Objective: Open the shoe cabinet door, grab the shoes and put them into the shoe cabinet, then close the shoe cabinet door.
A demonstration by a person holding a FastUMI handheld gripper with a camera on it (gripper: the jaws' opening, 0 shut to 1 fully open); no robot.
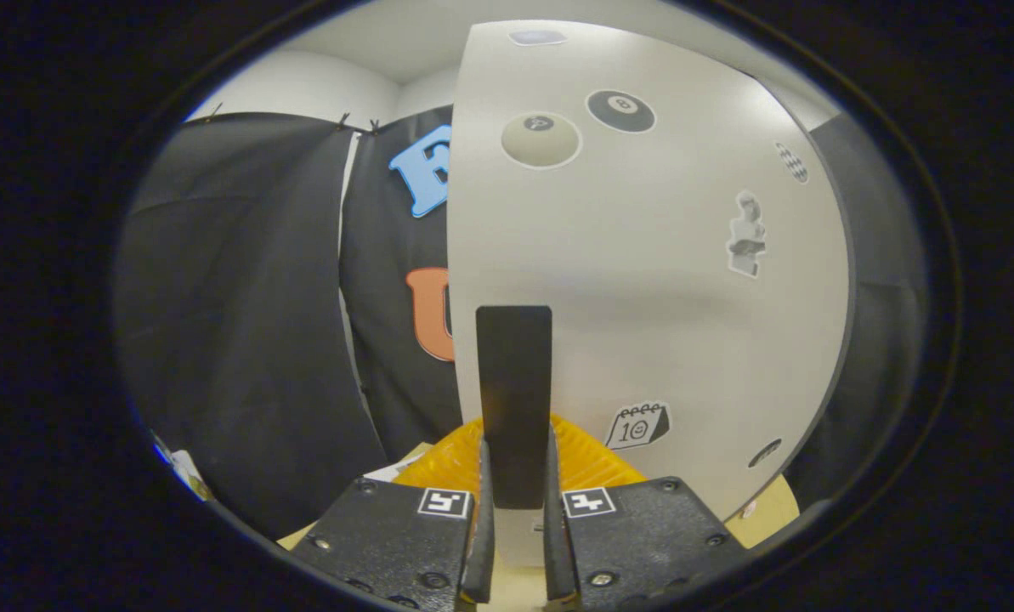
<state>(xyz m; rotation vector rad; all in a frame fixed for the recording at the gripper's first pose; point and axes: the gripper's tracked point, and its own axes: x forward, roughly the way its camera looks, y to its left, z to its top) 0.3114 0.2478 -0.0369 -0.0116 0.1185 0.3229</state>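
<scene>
Gripper (515,476) fingers clamped on flat black rectangular handle (513,399) of smooth white stickered shoe cabinet door (685,323); ribbed pads gripping.

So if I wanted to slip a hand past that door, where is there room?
Room lies left of the white stickered cabinet door, toward the black cloth wall. It is crowded at the claw, closed on the door's black flat handle.
</scene>
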